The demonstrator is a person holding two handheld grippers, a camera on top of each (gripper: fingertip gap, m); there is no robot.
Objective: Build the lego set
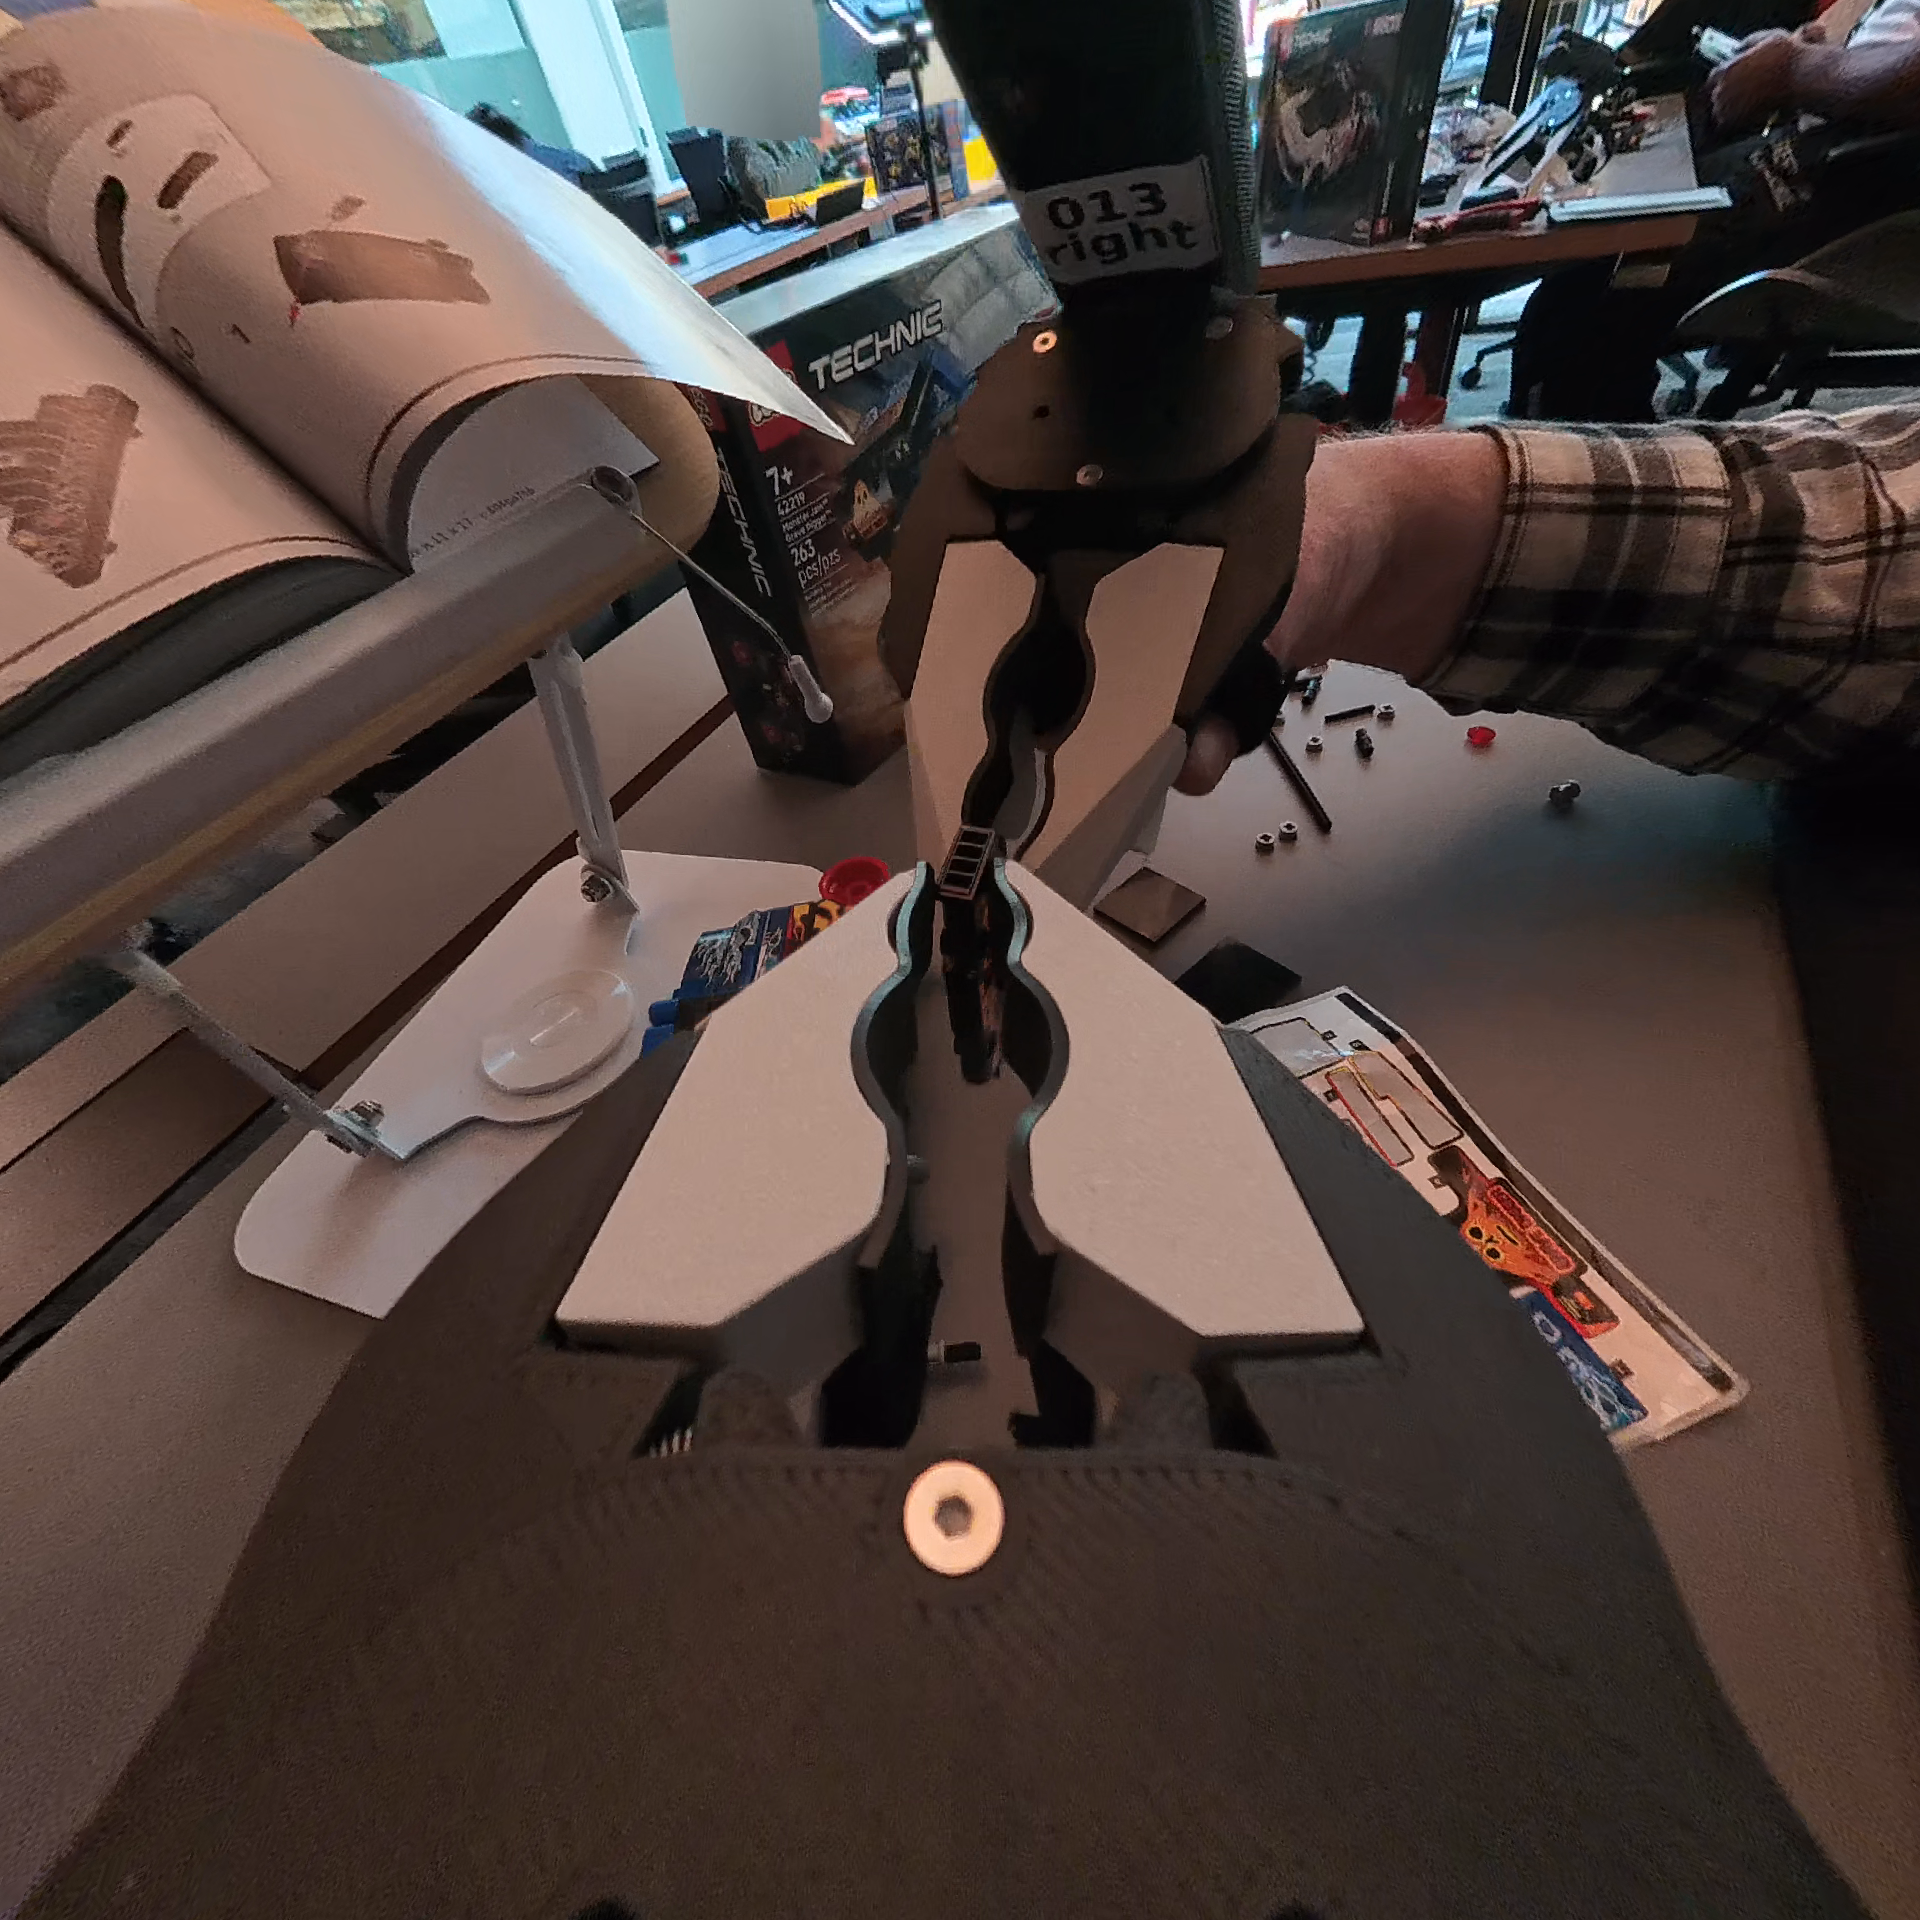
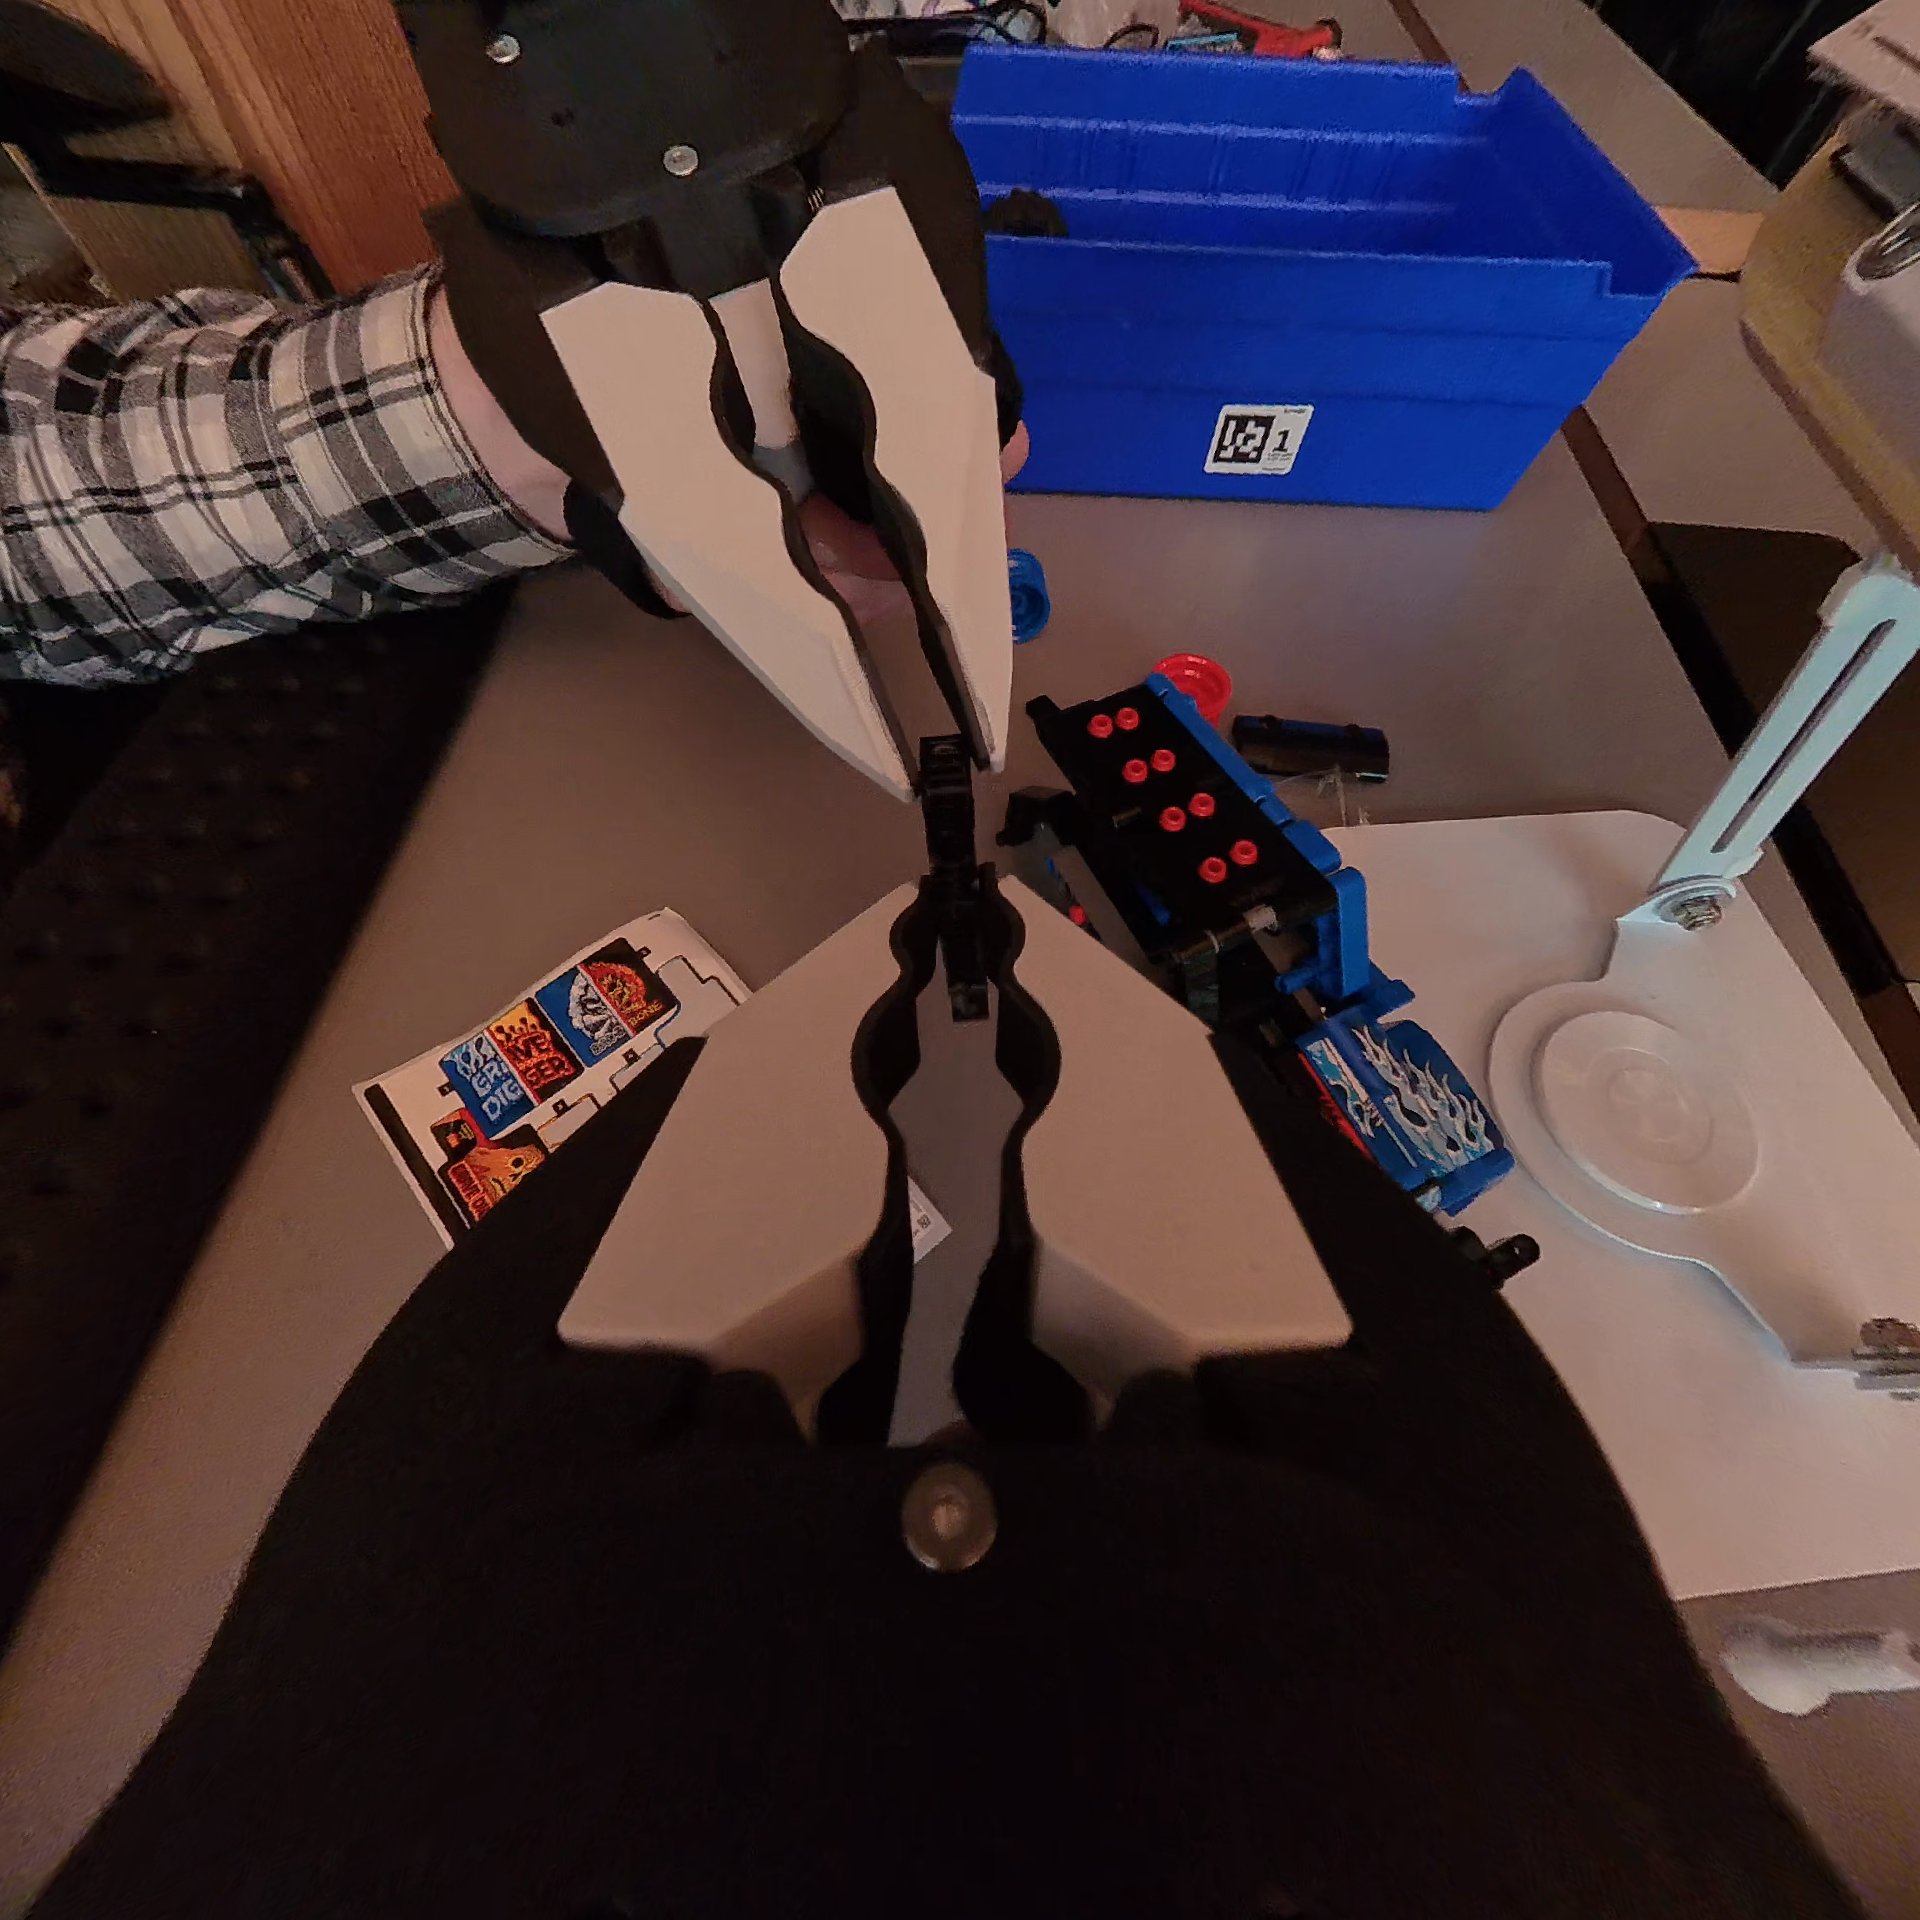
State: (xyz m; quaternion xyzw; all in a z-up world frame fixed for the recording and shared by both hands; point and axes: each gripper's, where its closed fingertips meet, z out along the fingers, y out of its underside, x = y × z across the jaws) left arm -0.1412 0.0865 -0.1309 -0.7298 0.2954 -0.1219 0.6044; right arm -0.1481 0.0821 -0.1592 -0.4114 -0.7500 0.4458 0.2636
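A: What does the left wrist view show?

B: At centre, the left hand-held gripper is closed on a slim black piece standing upright between its tips. The right hand-held gripper comes down from the top of the frame and pinches the same piece at its upper end. A hand in a plaid sleeve holds it at right. An open instruction book on a white stand fills the upper left. A set box stands behind, a sticker sheet lies at lower right, and small loose parts dot the surface at right.

A: And the right wrist view?

B: The right hand-held gripper, at centre, is shut on the lower end of the black piece; the left hand-held gripper reaches in from the upper left and clamps its top. Just right of centre, a partly built blue and black model with red pins lies on the surface. A blue bin sits at upper right, the sticker sheet at lower left, the white stand at right.
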